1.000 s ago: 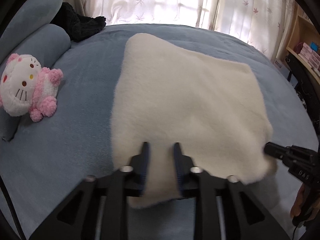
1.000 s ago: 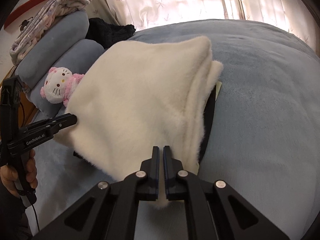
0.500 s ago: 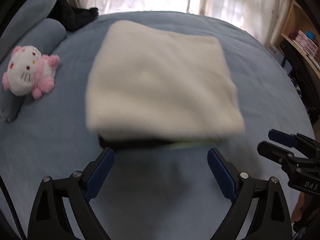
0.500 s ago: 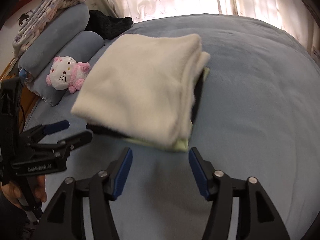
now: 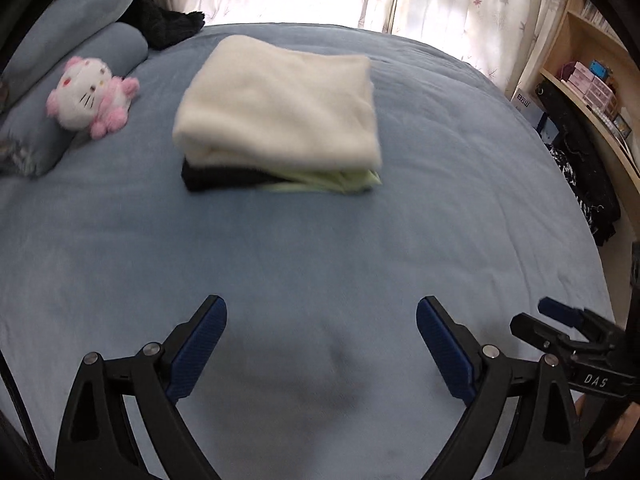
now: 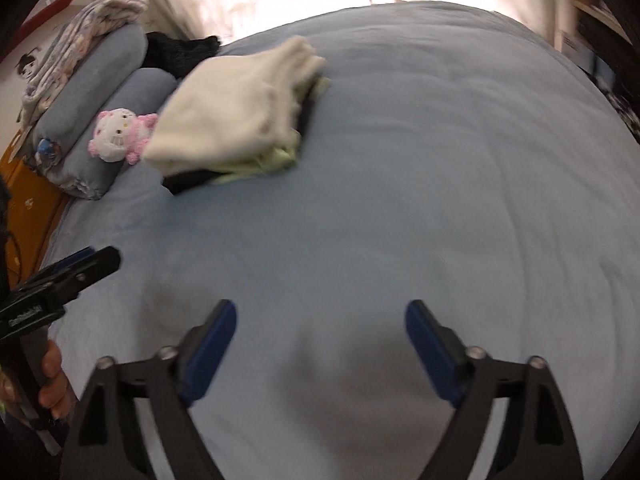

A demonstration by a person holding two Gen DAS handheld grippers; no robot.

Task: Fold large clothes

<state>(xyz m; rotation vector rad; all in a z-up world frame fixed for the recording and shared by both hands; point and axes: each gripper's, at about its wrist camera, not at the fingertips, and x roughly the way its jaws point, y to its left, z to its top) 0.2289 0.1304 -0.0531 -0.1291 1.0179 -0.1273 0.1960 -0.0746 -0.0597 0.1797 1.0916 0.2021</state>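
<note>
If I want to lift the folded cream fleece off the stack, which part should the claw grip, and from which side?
Probably the thick rounded fold of the cream fleece at its near edge, approached low from the near side. That edge bulges above the dark garment and the light green garment beneath, leaving a seam for one finger to slip under. The left claw and right claw are both open and empty.
</note>
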